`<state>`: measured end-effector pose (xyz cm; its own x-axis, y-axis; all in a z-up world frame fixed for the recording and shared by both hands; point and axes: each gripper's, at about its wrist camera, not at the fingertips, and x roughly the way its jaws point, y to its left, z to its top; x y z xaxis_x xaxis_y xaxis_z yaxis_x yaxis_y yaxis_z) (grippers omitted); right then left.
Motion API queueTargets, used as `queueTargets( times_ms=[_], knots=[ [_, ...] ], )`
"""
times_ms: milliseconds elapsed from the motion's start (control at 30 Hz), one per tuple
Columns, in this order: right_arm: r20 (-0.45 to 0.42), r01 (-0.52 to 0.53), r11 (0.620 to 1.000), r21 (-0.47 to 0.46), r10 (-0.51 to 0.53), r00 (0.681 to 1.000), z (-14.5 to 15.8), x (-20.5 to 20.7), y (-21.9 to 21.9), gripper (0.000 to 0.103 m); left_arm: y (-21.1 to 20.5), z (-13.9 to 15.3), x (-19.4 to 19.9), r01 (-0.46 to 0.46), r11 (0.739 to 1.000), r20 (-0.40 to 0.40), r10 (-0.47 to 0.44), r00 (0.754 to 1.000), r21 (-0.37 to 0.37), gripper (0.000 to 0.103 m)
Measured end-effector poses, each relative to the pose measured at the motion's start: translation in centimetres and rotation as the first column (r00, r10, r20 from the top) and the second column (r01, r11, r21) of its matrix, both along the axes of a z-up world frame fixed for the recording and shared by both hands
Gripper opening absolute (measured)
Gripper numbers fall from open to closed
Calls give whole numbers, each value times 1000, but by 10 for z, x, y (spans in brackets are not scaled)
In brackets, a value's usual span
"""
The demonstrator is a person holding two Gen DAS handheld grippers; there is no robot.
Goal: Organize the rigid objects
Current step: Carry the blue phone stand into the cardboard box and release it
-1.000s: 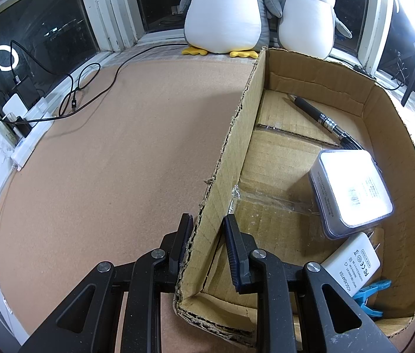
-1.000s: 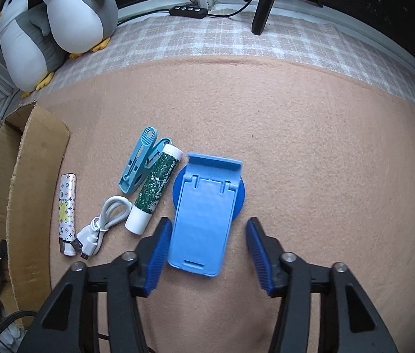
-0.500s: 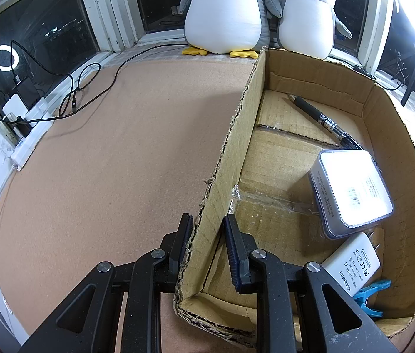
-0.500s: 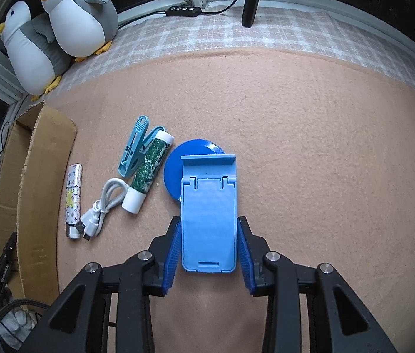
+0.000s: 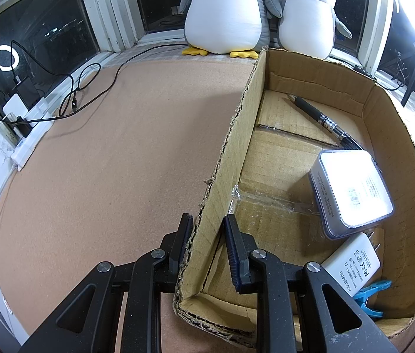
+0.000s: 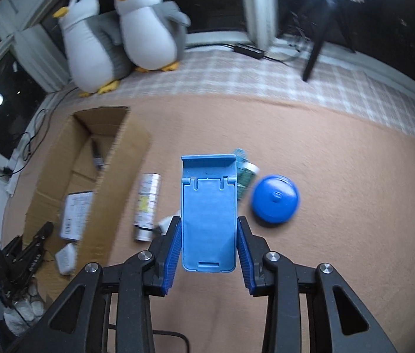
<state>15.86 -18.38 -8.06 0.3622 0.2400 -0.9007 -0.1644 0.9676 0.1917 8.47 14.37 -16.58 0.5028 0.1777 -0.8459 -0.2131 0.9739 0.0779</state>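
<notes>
My right gripper (image 6: 209,248) is shut on a light blue phone stand (image 6: 208,206), lifted off the tan mat. Under it lie a blue round disc (image 6: 275,198), a green patterned tube (image 6: 245,176), a silver patterned cylinder (image 6: 146,203) and a white cable end (image 6: 166,223). My left gripper (image 5: 207,235) is shut on the near left wall of the cardboard box (image 5: 231,158). Inside the box lie a black pen (image 5: 322,120), a white-lidded case (image 5: 351,188), a white charger (image 5: 354,264) and a blue clip (image 5: 369,294).
Two plush penguins (image 5: 228,14) sit by the window behind the box. Black cables (image 5: 72,88) and a white power strip (image 5: 28,141) run along the left edge of the mat. A plaid cloth (image 6: 266,79) and a dark stand leg (image 6: 316,50) lie beyond the mat.
The right gripper closed on the blue phone stand and lifted it off the blue disc, swinging toward the box. The left gripper kept still on the box wall.
</notes>
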Motion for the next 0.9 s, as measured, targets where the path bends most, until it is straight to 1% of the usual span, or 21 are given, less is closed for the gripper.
queueTargets(
  times_ms=[200,400,600,900],
  knots=[
    [36,-113,993,21,113,993,18,2,55,33,0,0,0,-1,1000,0,1,1000,0,24],
    [62,-200,980,13,199,978,23,6,100,33,0,0,0,0,1000,0,0,1000,0,24],
    [54,-236,972,-4,236,970,14,14,127,33,0,0,0,0,1000,1,0,1000,0,24],
    [54,-269,963,-21,270,961,8,23,151,33,0,0,0,0,1000,1,0,1000,2,24]
  ],
)
